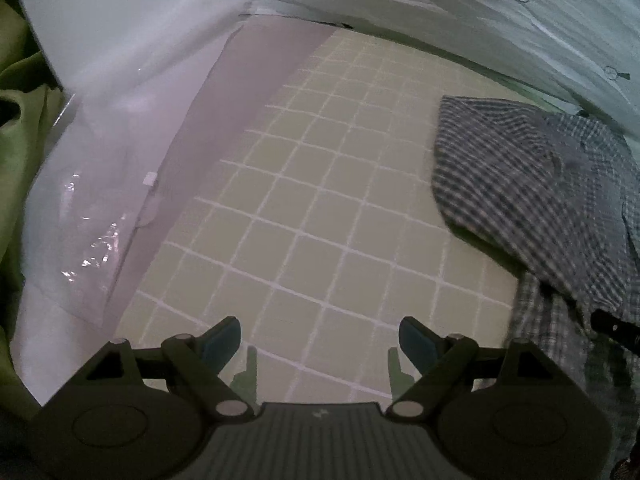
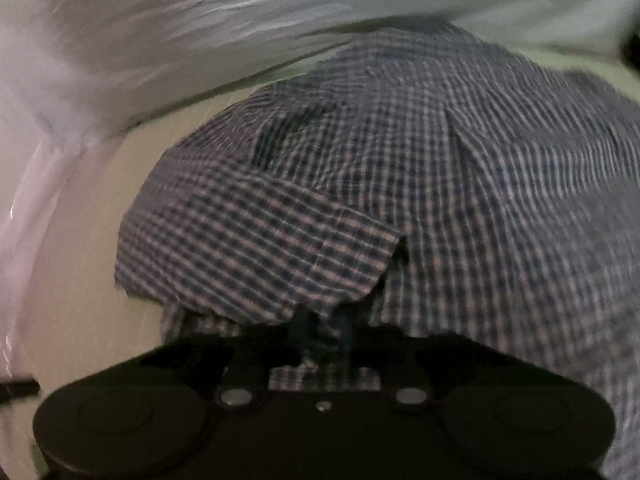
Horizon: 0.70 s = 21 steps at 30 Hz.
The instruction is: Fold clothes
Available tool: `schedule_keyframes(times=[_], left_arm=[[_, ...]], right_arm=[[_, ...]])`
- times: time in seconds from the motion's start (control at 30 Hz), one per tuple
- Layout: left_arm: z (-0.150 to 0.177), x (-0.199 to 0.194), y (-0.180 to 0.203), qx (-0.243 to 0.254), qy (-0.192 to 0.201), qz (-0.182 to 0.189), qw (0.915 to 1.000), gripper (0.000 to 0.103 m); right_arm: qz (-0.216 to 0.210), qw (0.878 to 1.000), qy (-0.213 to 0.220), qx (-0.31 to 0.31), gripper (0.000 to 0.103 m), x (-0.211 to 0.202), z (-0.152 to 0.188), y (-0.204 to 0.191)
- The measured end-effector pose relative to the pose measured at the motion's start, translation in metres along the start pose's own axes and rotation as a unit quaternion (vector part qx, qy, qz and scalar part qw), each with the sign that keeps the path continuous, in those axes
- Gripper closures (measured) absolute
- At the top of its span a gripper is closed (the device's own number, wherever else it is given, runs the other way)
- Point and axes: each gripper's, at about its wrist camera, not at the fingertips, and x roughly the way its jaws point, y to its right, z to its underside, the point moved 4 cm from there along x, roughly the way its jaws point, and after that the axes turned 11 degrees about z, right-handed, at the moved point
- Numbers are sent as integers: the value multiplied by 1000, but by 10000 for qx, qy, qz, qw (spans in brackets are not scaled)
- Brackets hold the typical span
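The checked shirt point(image 2: 400, 184) lies crumpled on a bench covered by a green cutting mat point(image 1: 320, 208) with a white grid. Taking the shirt as the landmark, the mat stretches away bare to its left in the left wrist view, and a pale striped shirt point(image 1: 460, 20) with buttons lies beyond it, along the far edge of the mat. Further left of the checked shirt, past the bare mat, a clear plastic bag point(image 1: 104, 184) lies over a pale sheet, and green cloth point(image 1: 20, 128) sits at the outer edge beyond that.

The right gripper point(image 2: 324, 344) is at the near edge of the checked shirt, its fingers drawn tight together with a pinch of the checked fabric between them. A folded flap of the shirt, darker and bolder in its check, bulges just above the fingers, and the rest of the shirt spreads up and to the right of them. The picture here is blurred, so the exact part of the garment in the grip cannot be made out.

The left gripper point(image 1: 320, 344) hovers over the bare mat, well left of the checked shirt. Its blue-padded fingers point(image 1: 224, 340) stand wide apart with nothing between them, only their shadows on the grid below.
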Motion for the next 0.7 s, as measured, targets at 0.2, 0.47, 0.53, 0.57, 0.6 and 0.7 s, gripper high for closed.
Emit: schedule_keyframes(times=[0.2, 0.47, 0.53, 0.57, 0.6, 0.7], left_arm=[[8, -2, 41, -57, 67, -16, 10000, 16], [30, 3, 108, -101, 76, 2, 9999, 16], [36, 3, 121, -163, 159, -7, 9997, 16], [38, 2, 126, -210, 218, 0, 9995, 16], [41, 0, 129, -275, 310, 29, 9991, 16], [46, -4, 135, -446, 461, -79, 9979, 16]], right_arm=[[-304, 9984, 363, -310, 100, -29, -15, 29], [-320, 9903, 1139, -730, 101, -72, -59, 88], [-155, 9903, 1260, -559, 101, -70, -74, 120], [-33, 9902, 1303, -508, 101, -68, -81, 139], [90, 9898, 1344, -463, 101, -66, -88, 158], [480, 9881, 1426, -313, 101, -58, -107, 213]])
